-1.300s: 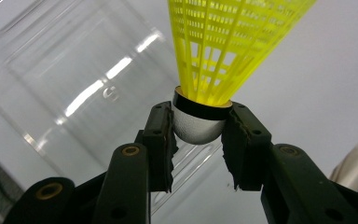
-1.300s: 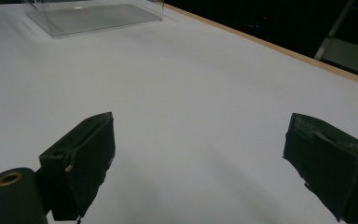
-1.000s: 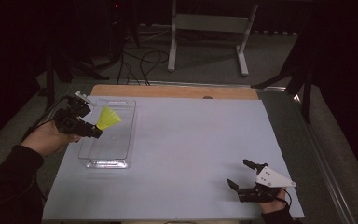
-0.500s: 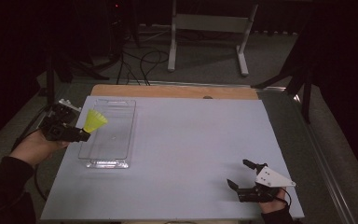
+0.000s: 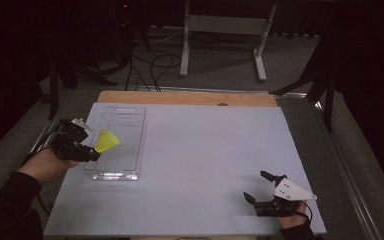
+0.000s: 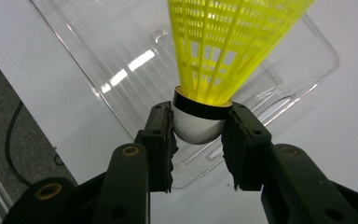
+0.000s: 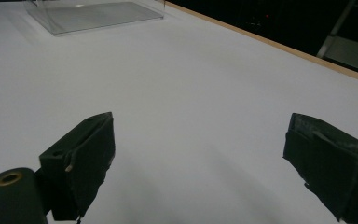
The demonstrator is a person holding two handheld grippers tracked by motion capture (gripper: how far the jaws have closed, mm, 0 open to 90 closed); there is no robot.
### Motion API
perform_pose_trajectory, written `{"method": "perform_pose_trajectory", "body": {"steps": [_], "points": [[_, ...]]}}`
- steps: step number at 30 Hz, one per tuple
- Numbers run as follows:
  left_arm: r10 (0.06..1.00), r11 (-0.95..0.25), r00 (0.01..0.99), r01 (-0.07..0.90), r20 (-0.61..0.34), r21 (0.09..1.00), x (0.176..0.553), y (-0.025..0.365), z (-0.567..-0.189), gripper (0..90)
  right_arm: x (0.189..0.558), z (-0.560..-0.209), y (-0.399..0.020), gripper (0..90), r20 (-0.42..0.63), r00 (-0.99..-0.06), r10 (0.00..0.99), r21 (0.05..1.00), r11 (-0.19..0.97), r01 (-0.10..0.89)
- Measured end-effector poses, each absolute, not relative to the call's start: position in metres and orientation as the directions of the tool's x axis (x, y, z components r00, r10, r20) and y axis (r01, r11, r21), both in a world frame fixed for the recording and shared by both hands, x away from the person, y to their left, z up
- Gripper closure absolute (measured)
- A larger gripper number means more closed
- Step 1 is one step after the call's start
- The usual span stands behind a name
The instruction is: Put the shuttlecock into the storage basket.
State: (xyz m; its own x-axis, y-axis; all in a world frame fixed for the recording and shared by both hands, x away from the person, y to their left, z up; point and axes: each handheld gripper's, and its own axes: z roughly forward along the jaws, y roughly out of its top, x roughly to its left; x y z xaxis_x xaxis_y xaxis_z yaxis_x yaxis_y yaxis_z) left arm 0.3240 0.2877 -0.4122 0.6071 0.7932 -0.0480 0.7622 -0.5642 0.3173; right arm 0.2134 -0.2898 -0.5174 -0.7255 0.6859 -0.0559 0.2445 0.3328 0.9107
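My left gripper [image 5: 91, 151] [image 6: 198, 135] is shut on a yellow shuttlecock [image 5: 106, 141] [image 6: 223, 51], its jaws clamped on the white cork base with the black band. It hangs above the left rim of a clear plastic tray [image 5: 122, 125] [image 6: 121, 60] that lies on the left part of the white table. The skirt points away from the hand, over the tray. At the table's front right my right gripper [image 5: 256, 185] [image 7: 198, 154] rests low and open, its two black jaws wide apart with bare tabletop between them.
The white tabletop [image 5: 210, 150] has a wooden strip [image 5: 190, 98] along its far edge. Beyond it stand a metal frame [image 5: 222, 30] and cables on the dark floor. In the right gripper view the clear tray [image 7: 93, 14] lies far off at the top left.
My left hand has drawn back toward the table's left edge and nearer me, carrying the shuttlecock with it. The right gripper has stayed put and open.
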Motion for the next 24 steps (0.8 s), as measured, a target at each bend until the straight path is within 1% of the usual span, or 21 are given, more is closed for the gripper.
{"method": "perform_pose_trajectory", "body": {"steps": [5,10,14,24], "points": [[0.802,-0.567,0.597,0.774,-0.024,0.282,0.327,0.287,-0.418,64.3,0.213,-0.518,-0.29,9.2,-0.056,-0.727,0.685,0.911,0.333,0.244],[0.811,-0.562,0.584,0.79,-0.022,0.246,0.33,0.285,-0.423,64.3,0.213,-0.518,-0.29,9.2,-0.058,-0.727,0.684,0.91,0.335,0.243],[0.802,-0.576,0.597,0.784,-0.028,0.229,0.331,0.283,-0.425,64.2,0.214,-0.518,-0.289,9.2,-0.058,-0.723,0.688,0.908,0.337,0.248],[0.783,-0.611,0.621,0.777,-0.031,0.149,0.335,0.275,-0.433,63.5,0.214,-0.518,-0.289,9.2,-0.055,-0.724,0.687,0.909,0.335,0.249]]}}
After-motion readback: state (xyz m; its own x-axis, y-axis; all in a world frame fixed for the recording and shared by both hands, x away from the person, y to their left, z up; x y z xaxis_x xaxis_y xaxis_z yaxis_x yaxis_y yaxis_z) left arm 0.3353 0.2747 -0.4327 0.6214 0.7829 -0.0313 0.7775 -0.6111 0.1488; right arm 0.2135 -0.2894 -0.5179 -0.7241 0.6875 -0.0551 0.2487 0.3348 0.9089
